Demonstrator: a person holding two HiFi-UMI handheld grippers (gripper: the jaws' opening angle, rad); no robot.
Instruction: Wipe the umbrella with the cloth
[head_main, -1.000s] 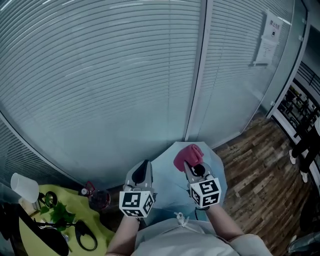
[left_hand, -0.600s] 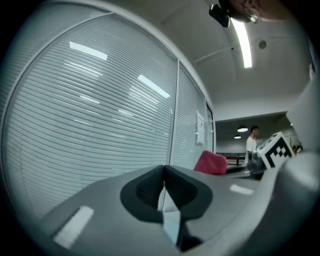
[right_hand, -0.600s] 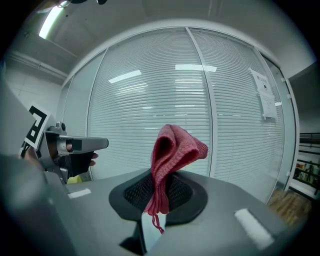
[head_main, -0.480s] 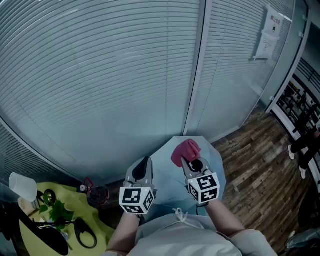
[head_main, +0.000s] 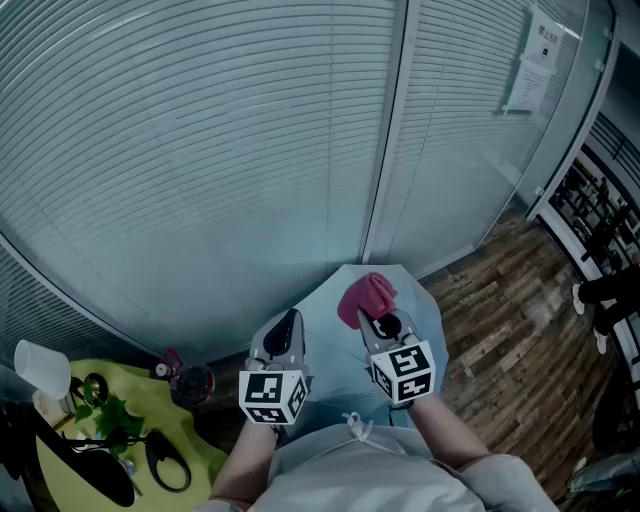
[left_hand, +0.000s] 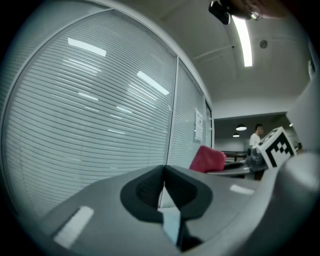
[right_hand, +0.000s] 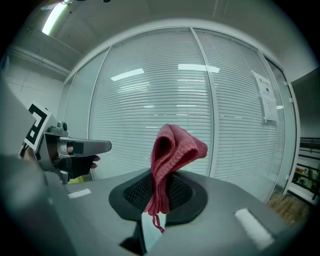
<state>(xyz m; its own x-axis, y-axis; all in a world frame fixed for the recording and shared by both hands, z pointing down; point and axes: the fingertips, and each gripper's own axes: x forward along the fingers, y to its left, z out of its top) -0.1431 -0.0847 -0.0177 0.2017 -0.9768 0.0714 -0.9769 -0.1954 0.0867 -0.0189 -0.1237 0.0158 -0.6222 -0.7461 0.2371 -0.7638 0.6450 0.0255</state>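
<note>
Biggest thing here is the glass partition wall with white slatted blinds (head_main: 200, 150), and the pale blue open umbrella (head_main: 330, 320) sits down at its foot, on the brown wood-plank floor (head_main: 500, 310), right under both grippers. Main worry imo: that canopy looks light and nothing seems to be holding it. One firm push with the wipe and it could slide or roll along the floor, or get shoved into the glass.

The left gripper (left_hand: 164, 185) is where I'd expect the fix to come from. Its jaws are pressed together with nothing between them, so it's not steadying the umbrella at all. It's held low in front of the person's body, pointing forward and up towards the blinds, just beside the right one.

The right gripper (right_hand: 159, 187) sits at about the same height, angled the same way, and is clamped on the red knitted cloth (right_hand: 172, 150). Only the bottom fold is pinched; most of it flops over above the jaws, with a loose thread hanging below. A dragging stroke could tug it out, or the hard jaw tips could scrape the fabric instead of the cloth. Can't tell from the head view whether the cloth is touching the canopy yet.
</note>
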